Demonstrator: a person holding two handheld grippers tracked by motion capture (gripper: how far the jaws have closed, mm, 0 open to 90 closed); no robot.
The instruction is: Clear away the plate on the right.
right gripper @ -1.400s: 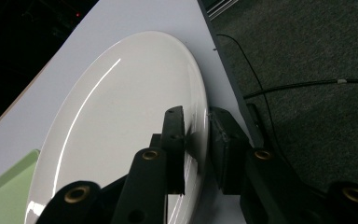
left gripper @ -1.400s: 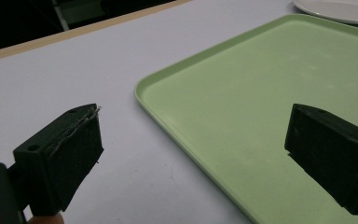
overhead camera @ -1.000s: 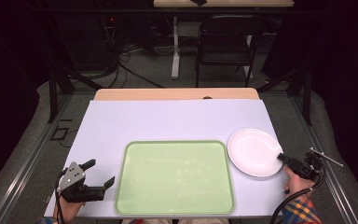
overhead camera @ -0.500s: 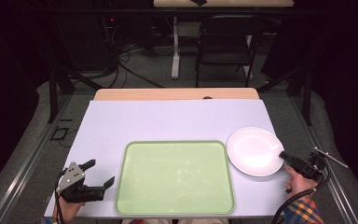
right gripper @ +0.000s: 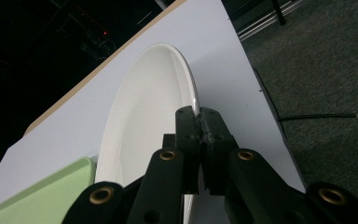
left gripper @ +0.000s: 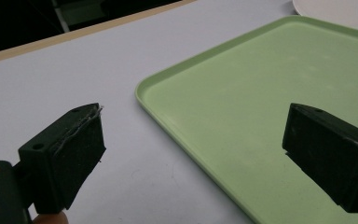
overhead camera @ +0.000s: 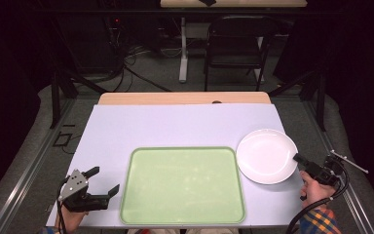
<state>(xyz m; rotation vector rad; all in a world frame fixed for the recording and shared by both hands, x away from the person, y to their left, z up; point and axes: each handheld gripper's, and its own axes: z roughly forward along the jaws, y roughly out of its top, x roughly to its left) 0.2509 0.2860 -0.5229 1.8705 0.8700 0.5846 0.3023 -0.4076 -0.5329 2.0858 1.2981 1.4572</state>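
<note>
Right claw (overhead camera: 299, 159) pinches the round white plate (overhead camera: 265, 155) rim at four o'clock; left claw (overhead camera: 103, 181) gapes beside the rectangular green plastic tray (overhead camera: 183, 183).

Two hand-held black grippers, one plaid cuff

The left gripper (overhead camera: 100, 183) carries a grey three-cornered plate on its black body, and its jaws end in blocky black pads (left gripper: 70, 151) with a small screw hole near each corner and a brass fitting at the base. The right gripper (right gripper: 199, 140) has black linked arms set with brass-ringed holes. A black cable (overhead camera: 321, 202) loops from it. The sleeve (overhead camera: 319, 222) at that wrist is plaid in orange, blue and yellow.
</note>
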